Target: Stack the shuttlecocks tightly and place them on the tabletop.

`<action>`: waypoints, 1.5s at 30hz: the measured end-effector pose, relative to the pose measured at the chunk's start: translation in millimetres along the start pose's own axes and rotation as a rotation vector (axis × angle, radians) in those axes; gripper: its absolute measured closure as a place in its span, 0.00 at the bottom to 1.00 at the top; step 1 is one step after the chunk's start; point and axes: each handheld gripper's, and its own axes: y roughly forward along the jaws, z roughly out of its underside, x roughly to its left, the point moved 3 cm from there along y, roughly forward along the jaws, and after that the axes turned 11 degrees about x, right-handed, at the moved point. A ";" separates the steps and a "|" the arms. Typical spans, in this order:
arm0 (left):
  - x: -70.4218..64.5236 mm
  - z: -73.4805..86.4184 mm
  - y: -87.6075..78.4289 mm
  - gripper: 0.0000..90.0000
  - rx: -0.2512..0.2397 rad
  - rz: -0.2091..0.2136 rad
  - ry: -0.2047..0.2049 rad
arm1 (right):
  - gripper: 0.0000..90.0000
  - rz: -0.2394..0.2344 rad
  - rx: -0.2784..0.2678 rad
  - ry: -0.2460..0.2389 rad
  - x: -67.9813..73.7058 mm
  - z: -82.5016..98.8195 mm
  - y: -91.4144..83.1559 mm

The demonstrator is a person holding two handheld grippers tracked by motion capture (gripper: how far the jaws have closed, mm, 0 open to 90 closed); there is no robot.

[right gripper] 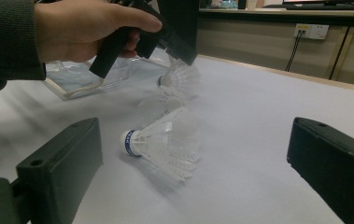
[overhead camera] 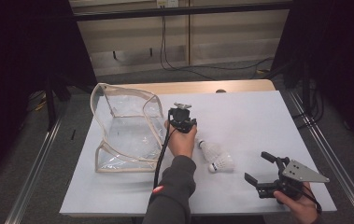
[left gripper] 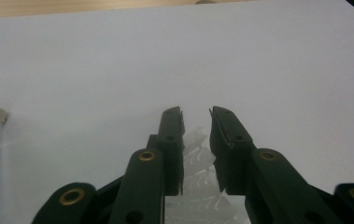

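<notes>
A white sheet-covered table (overhead camera: 258,121) stands before a beige panelled wall with trailing cables. On its left stands a clear plastic pouch with cream piping (overhead camera: 123,128), its mouth open upward. The left gripper (left gripper: 196,114), just right of the pouch, has its jaws drawn close on the feathers of a white feathered shuttlecock (left gripper: 198,179). The right gripper (overhead camera: 258,168), at the near right, holds its jaws wide apart with nothing between them. Between the two lies a second white shuttlecock with a blue-banded cork (right gripper: 163,140), flat on its side, cork pointing near-left, feathers far-right.
</notes>
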 end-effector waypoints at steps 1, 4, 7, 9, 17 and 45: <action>-0.3 -0.1 -0.1 0.82 -0.002 0.002 -0.002 | 0.03 0.000 0.000 -0.001 -0.1 0.0 0.1; -0.7 -0.3 0.3 0.82 -0.003 0.007 -0.003 | 0.03 0.001 0.000 -0.001 -0.3 0.1 0.1; -0.5 -0.5 0.8 0.82 -0.005 0.008 -0.008 | 0.03 0.000 0.000 0.000 -0.1 0.1 0.1; -0.7 -0.7 0.8 0.82 -0.005 0.008 -0.008 | 0.03 0.001 0.000 -0.002 -0.2 0.0 0.1; -2.9 0.3 2.3 0.81 0.002 0.015 -0.001 | 0.03 0.000 0.000 -0.001 -0.1 -0.1 0.1; -1.8 -1.1 0.5 0.76 0.001 0.018 0.003 | 0.03 0.001 0.003 -0.004 0.0 0.1 0.4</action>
